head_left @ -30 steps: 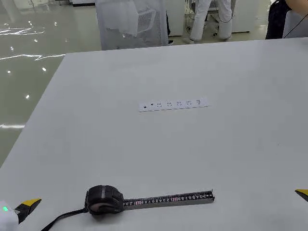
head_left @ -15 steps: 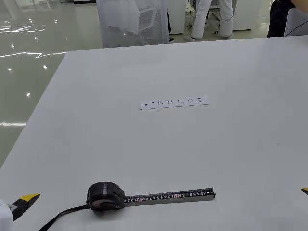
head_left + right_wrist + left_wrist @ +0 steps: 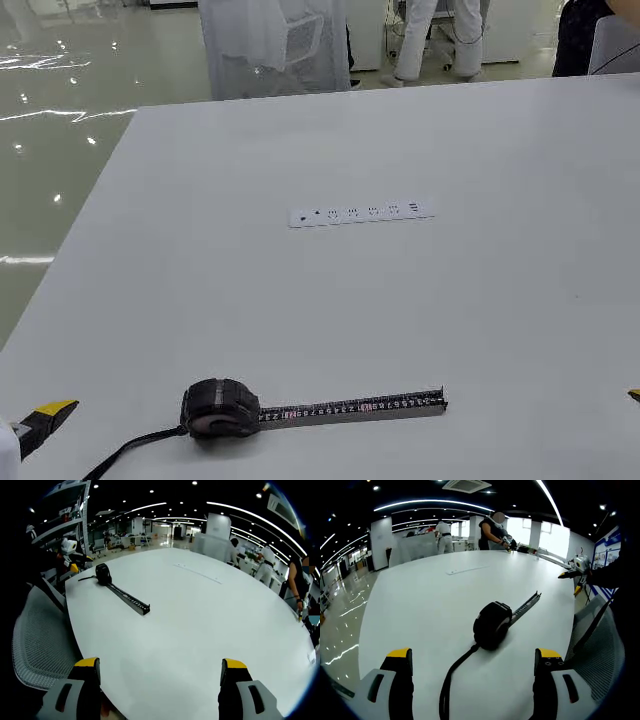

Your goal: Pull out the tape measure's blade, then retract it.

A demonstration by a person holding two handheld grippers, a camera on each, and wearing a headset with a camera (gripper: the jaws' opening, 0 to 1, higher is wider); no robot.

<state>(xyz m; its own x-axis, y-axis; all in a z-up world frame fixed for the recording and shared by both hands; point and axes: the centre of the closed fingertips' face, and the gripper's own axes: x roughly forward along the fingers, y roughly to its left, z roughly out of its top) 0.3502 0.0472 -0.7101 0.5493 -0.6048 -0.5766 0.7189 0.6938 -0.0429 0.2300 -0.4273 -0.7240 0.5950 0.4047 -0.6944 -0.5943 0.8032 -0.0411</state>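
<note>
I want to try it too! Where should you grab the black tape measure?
Grab the chunky round case, not the thin blade. Come from the strap end, where the open left hand-held gripper faces it; the blade sticks out the other way.

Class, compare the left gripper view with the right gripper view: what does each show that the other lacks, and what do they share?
Left gripper view: the right hand-held gripper past the blade's tip, plus a ceiling vent. Right gripper view: the left hand-held gripper beyond the case, plus shelving. Shared: the tape measure, blade out, on the white table; a mesh chair.
</note>
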